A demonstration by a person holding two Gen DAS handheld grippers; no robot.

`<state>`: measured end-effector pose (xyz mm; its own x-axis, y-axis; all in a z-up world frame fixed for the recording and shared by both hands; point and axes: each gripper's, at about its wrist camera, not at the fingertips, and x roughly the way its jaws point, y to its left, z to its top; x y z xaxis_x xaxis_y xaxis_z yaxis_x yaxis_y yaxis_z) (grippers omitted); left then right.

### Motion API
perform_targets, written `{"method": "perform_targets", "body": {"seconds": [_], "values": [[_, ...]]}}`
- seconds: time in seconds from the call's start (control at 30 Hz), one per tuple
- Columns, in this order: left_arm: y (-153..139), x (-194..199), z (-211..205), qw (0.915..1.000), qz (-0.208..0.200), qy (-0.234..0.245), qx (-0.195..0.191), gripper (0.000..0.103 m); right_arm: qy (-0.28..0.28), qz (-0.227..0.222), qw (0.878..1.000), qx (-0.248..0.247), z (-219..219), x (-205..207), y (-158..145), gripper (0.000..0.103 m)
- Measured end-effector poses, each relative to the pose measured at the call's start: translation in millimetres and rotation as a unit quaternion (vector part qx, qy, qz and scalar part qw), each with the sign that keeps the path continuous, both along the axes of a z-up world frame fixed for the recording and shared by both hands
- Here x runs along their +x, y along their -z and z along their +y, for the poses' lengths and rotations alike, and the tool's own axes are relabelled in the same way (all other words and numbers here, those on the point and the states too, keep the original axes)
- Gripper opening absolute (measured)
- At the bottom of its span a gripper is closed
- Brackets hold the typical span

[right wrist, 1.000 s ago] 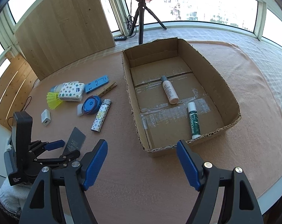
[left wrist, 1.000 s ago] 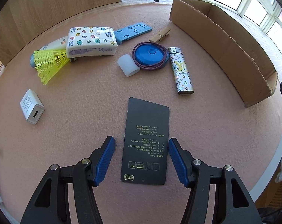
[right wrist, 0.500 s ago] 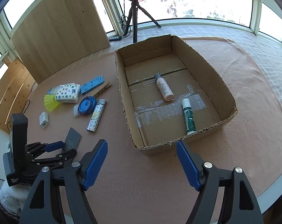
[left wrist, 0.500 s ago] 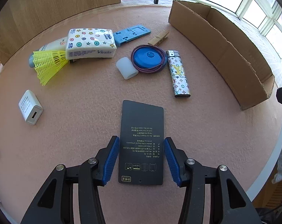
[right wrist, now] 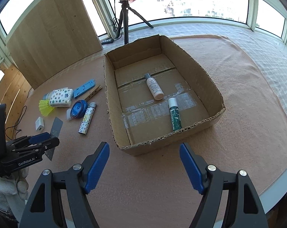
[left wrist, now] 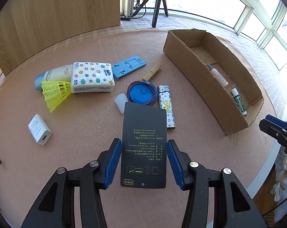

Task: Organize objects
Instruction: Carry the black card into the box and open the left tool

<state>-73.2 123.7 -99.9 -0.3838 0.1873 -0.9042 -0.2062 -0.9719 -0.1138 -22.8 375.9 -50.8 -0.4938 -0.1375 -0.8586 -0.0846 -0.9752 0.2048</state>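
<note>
Both fingers (left wrist: 115,163) of the left gripper (left wrist: 144,164) are closed on the black card (left wrist: 144,142) and hold it above the pink table (left wrist: 86,125), in front of the lighter (left wrist: 167,112). To the right stands the cardboard box (right wrist: 109,102), with a white bottle (right wrist: 154,89) and a green tube (right wrist: 174,115) inside. Above the box's near side, the right gripper (right wrist: 144,166) has its fingers wide apart, holding nothing.

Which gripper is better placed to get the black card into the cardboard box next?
Left. The left gripper already has the black card clamped between its blue pads, lifted above the mat. The right gripper hangs open and empty near the cardboard box, so it would first need a handover.
</note>
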Motion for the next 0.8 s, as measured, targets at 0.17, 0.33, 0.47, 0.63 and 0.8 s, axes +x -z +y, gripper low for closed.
{"method": "perform_targets", "body": {"seconds": [0.17, 0.33, 0.47, 0.63, 0.8], "values": [[-23, -24, 29, 0.9993, 0.027, 0.024, 0.007, 0.053, 0.003, 0.001, 1.0, 0.0, 7, 4, -2, 0.073], [-35, -43, 64, 0.9979, 0.04, 0.048, 0.019, 0.053, 0.005, 0.003, 1.0, 0.002, 14, 9, -4, 0.073], [-38, -56, 93, 0.9965, 0.043, 0.066, 0.03, 0.053, 0.009, 0.002, 1.0, 0.002, 22, 14, -4, 0.073], [-33, -73, 132, 0.9946, 0.042, 0.086, 0.042, 0.053, 0.019, -0.001, 1.0, 0.001, 35, 19, -1, 0.073], [-28, -82, 164, 0.993, 0.04, 0.101, 0.047, 0.053, 0.026, -0.006, 1.0, 0.003, 46, 22, 2, 0.073]]}}
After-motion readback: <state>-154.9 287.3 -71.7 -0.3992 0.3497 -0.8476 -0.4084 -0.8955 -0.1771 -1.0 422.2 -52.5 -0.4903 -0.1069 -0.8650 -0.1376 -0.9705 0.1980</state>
